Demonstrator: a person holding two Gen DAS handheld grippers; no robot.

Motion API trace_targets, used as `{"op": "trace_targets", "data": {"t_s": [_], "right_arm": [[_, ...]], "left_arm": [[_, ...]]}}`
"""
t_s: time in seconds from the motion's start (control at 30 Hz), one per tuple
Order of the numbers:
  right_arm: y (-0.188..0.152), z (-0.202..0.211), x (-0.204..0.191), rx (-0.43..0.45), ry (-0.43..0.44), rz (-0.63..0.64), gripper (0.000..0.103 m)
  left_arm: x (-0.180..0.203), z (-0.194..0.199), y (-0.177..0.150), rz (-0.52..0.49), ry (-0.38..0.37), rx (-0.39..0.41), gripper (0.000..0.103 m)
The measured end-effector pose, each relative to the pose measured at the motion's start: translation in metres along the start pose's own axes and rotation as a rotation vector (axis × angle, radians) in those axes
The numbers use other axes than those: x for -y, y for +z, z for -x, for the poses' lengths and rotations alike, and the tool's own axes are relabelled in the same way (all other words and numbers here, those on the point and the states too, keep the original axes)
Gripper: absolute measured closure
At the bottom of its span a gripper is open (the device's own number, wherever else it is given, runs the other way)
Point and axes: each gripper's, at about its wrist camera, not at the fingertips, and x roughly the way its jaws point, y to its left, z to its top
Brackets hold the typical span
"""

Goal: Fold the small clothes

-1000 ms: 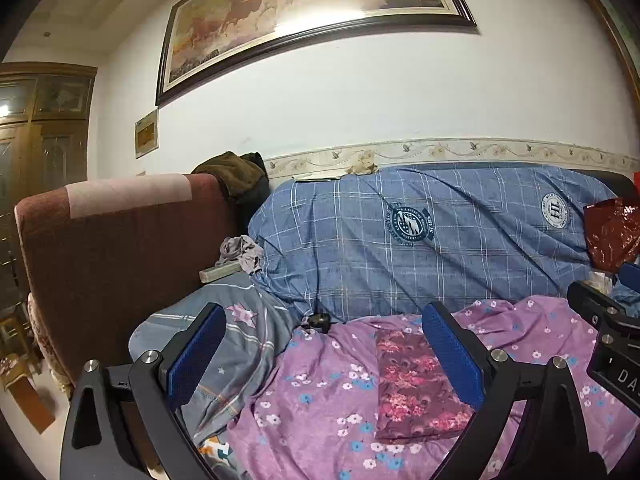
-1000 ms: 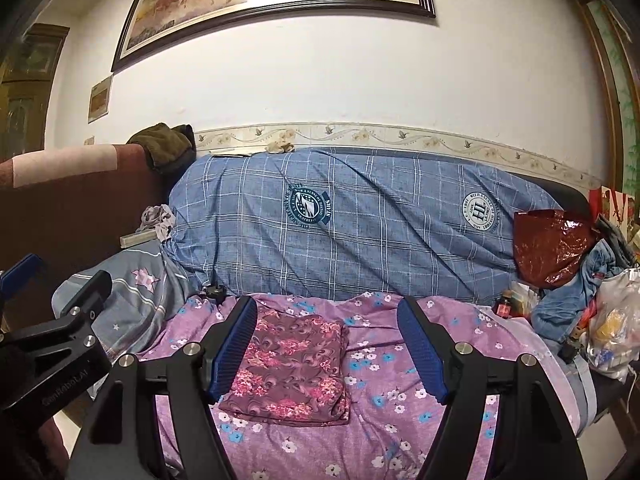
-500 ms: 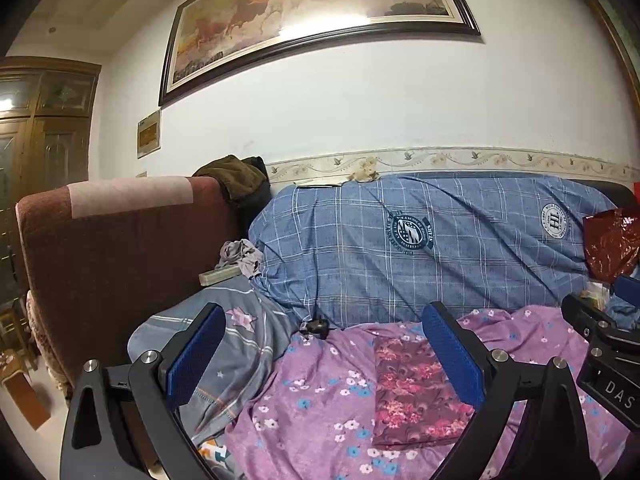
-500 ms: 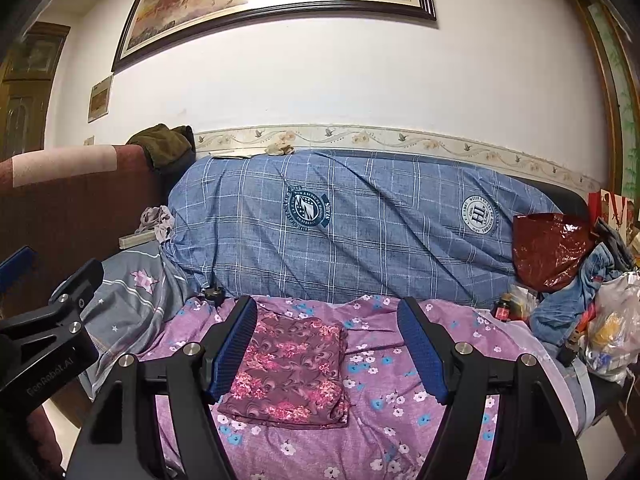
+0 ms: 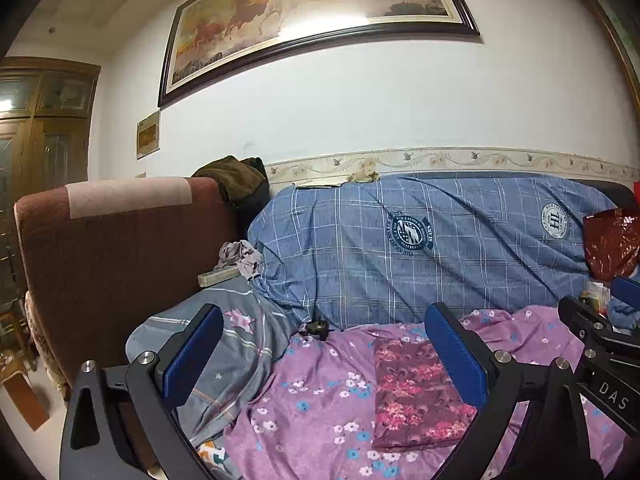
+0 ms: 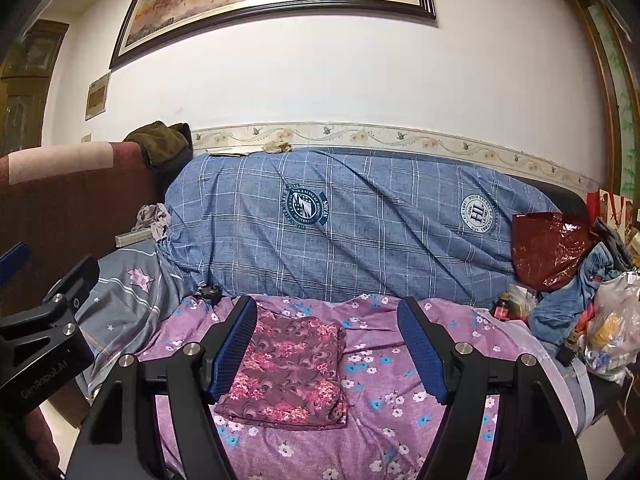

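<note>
A maroon floral garment (image 6: 286, 368) lies folded into a flat rectangle on the purple flowered sheet (image 6: 400, 384) of the sofa seat; it also shows in the left wrist view (image 5: 412, 392). My left gripper (image 5: 324, 356) is open and empty, held back from the seat, to the left of the garment. My right gripper (image 6: 326, 344) is open and empty, held back above the seat's front, with the garment behind its left finger. Neither touches the cloth.
A blue plaid cover (image 6: 360, 224) drapes the sofa back. A grey star-print cloth (image 5: 232, 344) lies at the left by the brown armrest (image 5: 120, 248). A red bag (image 6: 548, 248), blue clothes and plastic bags (image 6: 612, 328) pile at the right end.
Both grippers have drawn slightly back from the sofa, staying open. The folded garment has not moved.
</note>
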Motion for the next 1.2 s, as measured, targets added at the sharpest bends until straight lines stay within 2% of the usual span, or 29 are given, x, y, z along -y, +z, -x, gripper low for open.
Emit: {"op": "trace_targets", "data": {"t_s": [0.27,1.2], "right_arm": [[-0.002,-0.001,-0.001,-0.001,-0.016,-0.003,0.029],[-0.007,-0.007,-0.003,-0.018,-0.025,0.007,0.029]], "left_arm": [[0.000,-0.010,0.000,-0.001,-0.015,-0.033,0.001],[-0.001,-0.017,-0.004,0.019,-0.027,-0.059,0.001]]}}
